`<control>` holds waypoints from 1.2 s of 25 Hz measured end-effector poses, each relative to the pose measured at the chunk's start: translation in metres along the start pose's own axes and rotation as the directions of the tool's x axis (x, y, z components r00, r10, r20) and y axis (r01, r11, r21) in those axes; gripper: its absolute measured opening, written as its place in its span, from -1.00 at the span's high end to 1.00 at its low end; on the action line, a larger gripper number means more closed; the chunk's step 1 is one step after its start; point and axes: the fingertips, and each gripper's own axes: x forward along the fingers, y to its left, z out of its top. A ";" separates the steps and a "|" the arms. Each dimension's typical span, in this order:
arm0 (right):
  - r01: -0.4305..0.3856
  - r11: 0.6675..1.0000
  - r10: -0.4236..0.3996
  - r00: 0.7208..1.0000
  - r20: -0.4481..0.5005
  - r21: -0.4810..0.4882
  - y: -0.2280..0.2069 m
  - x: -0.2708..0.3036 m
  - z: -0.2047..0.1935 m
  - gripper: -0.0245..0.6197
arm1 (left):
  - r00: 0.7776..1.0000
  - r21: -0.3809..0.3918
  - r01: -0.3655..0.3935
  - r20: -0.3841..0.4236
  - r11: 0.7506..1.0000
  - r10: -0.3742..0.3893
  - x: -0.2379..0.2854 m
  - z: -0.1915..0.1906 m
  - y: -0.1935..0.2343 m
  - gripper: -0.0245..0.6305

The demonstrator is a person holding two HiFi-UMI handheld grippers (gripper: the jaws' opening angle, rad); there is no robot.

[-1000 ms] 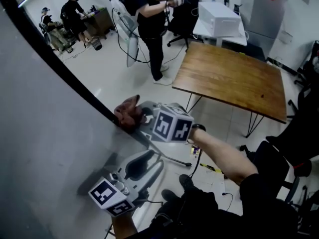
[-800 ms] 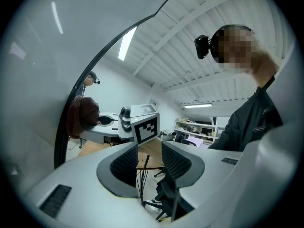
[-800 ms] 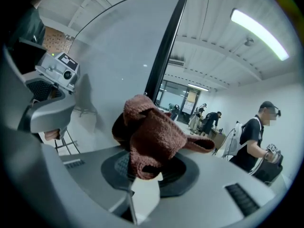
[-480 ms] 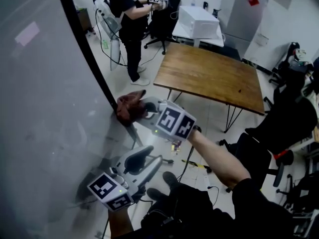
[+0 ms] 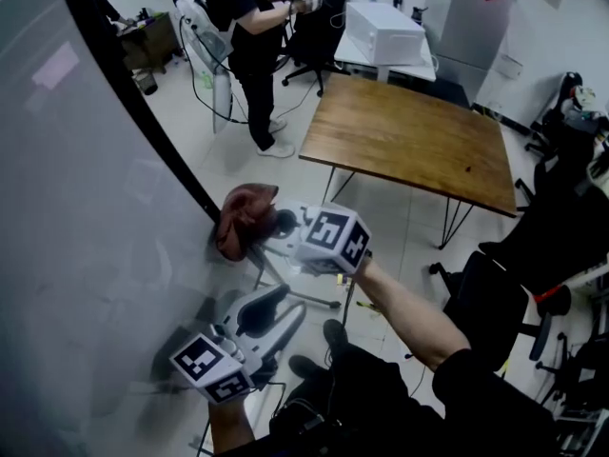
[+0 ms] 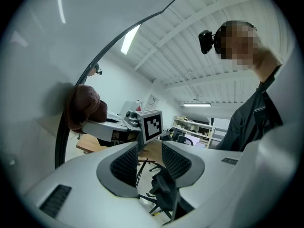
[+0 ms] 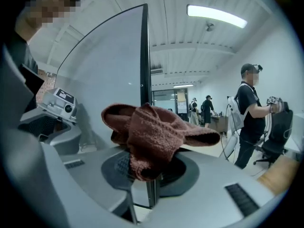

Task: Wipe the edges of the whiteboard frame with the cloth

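The whiteboard fills the left, and its black frame runs down to where the brown cloth presses against its edge. Below that, the left gripper hangs with its jaws slightly apart, holding nothing. The right gripper is clamped on the cloth, with bare floor, a wooden table and another person well apart to the right.

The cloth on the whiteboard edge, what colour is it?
Reddish brown, a bit like rust. The cloth shows best in the right gripper view.
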 end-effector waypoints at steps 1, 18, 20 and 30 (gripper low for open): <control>-0.014 1.000 0.014 1.000 0.006 -0.001 0.001 0.001 -0.001 0.64 | 1.000 -0.008 -0.010 0.002 1.000 0.010 0.003 0.001 0.003 0.46; -0.230 0.959 0.224 0.973 0.055 0.166 -0.017 0.028 -0.082 0.64 | 0.991 -0.173 -0.126 0.030 0.977 0.134 0.036 -0.033 0.051 0.46; -0.234 0.955 0.231 0.972 0.039 0.180 -0.018 0.031 -0.091 0.64 | 0.991 -0.195 -0.119 0.038 0.973 0.129 0.037 -0.035 0.053 0.46; -0.195 0.941 0.216 0.975 -0.045 0.278 -0.023 0.044 -0.155 0.64 | 0.982 -0.176 -0.163 -0.123 0.971 0.143 0.039 -0.078 0.074 0.46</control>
